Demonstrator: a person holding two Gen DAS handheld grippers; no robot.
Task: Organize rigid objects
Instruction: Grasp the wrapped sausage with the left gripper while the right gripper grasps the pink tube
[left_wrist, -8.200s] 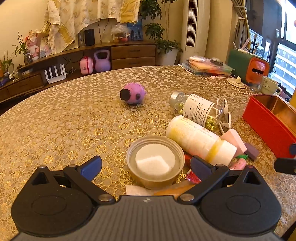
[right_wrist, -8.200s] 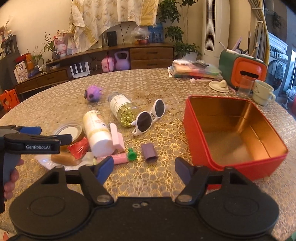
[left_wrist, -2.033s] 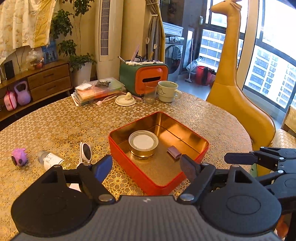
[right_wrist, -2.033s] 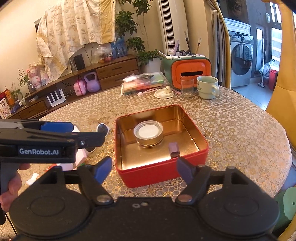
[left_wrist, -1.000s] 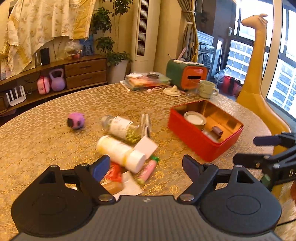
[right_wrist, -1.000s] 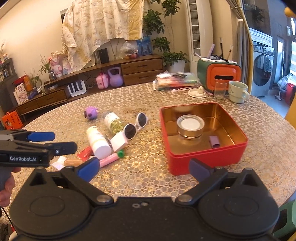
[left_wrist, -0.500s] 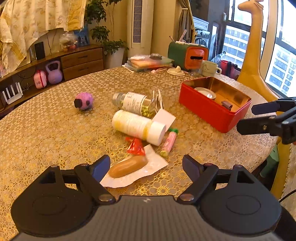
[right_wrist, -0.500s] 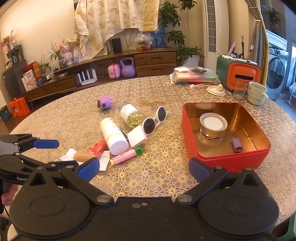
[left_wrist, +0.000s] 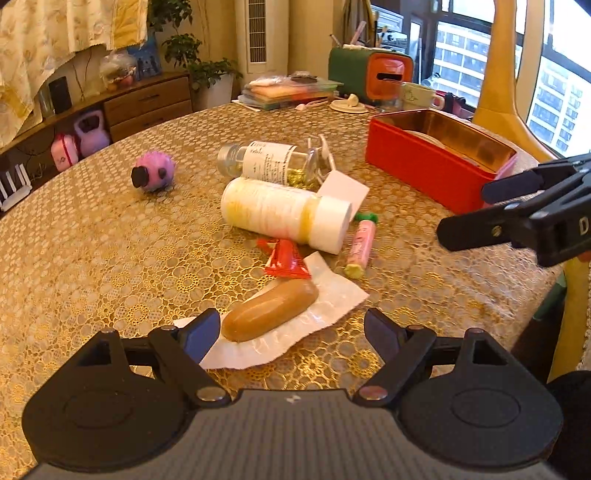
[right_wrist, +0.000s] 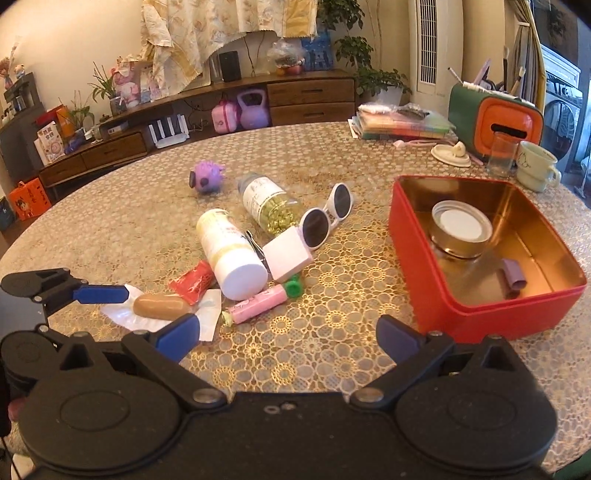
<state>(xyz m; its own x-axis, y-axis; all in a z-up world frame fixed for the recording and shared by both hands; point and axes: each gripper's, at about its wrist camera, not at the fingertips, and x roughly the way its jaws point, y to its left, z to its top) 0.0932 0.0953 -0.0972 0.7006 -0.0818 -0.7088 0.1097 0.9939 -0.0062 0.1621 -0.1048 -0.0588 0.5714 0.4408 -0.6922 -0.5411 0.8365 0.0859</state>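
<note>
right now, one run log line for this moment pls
left gripper: open, over sausage | right gripper: open, empty | red tin: jar, purple piece inside

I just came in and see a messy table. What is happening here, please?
A person holds two grippers and is sorting loose things into the red tin. A jar and a small purple piece lie in it already. The left gripper, jaws open, hovers at the brown sausage on its white wrapper. The right gripper is open and empty. Bottles, sunglasses and a purple toy wait on the table.

Red tin (right_wrist: 458, 295), gold-lace tablecloth (right_wrist: 314, 339)
</note>
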